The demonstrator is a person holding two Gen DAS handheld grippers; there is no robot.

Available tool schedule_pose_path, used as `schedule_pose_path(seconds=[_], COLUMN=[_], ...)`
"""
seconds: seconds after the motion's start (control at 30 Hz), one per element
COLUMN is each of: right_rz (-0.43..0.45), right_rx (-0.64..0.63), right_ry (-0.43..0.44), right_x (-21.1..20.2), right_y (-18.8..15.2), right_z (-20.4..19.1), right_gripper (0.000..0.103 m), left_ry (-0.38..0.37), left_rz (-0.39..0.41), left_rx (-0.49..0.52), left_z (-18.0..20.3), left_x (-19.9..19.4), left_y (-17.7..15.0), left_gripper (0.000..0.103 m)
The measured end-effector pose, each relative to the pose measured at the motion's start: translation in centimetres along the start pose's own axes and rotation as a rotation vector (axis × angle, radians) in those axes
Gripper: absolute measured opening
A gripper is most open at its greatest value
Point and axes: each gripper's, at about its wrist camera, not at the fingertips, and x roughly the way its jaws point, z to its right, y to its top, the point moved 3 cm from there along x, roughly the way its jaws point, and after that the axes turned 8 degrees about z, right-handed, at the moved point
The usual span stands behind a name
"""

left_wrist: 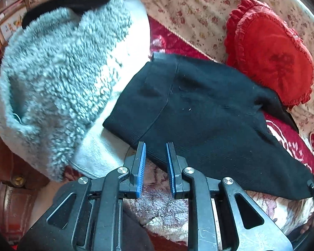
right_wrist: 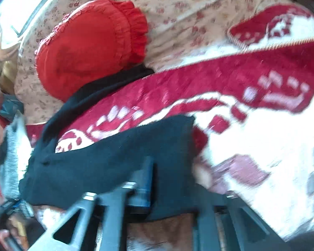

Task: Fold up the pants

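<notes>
The black pants (left_wrist: 198, 113) lie spread on a red and white patterned blanket (left_wrist: 288, 144). My left gripper (left_wrist: 156, 152) is open and empty, its blue-padded fingertips (left_wrist: 142, 152) just at the near hem of the pants. In the blurred right wrist view, one black pant leg (right_wrist: 115, 159) drapes over my right gripper (right_wrist: 157, 179). Its left finger (right_wrist: 145, 179) shows; the right finger is hidden under the cloth. The other leg (right_wrist: 102, 92) trails back toward the red cushion.
A grey fleece garment (left_wrist: 58, 83) with a black item on top lies left of the pants. A red frilled heart cushion (left_wrist: 272, 56) (right_wrist: 90, 41) rests on a floral sheet (left_wrist: 198, 6) behind. A brown leather bag (left_wrist: 14, 190) sits at lower left.
</notes>
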Motion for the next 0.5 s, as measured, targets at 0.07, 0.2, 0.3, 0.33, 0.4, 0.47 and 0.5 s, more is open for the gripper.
schedule_pose_path(seconds=[0.07,0.2,0.3,0.33,0.4,0.47,0.5], right_rz=[0.049,-0.034,-0.037,-0.019,0.023,0.040,0.041], right_rx=[-0.100,-0.233,-0.212,-0.215,-0.229,-0.225,-0.230], right_ry=[-0.067,-0.188,-0.243,-0.285,-0.357,-0.294,-0.241], right_x=[-1.2,0.3,-0.1,-0.7,-1.9,-2.8,-3.0], right_y=[0.6,0.1,0.3,0.6,1.4,2.4,2.6], right_z=[-0.7,-1.2,0.3,0.7,1.3,0.7,-0.1], right_gripper=[0.010,0.011,0.019,0.020,0.022,0.022,0.022], left_ry=[0.000,-0.035,-0.046,-0.051,-0.065,-0.071,-0.076], left_rz=[0.018,0.018,0.011,0.002,-0.015,-0.026,-0.036], left_rx=[-0.004,-0.011,0.009,0.020,0.037,0.050,0.057], left_z=[0.0,0.9,2.2,2.7,3.8,4.7,5.2], left_x=[-0.3,-0.8,-0.1,0.3,1.1,2.0,2.6], left_y=[0.5,0.7,0.8,0.7,0.5,0.2,0.1], left_gripper=[0.017,0.030,0.037,0.037,0.037,0.037,0.037])
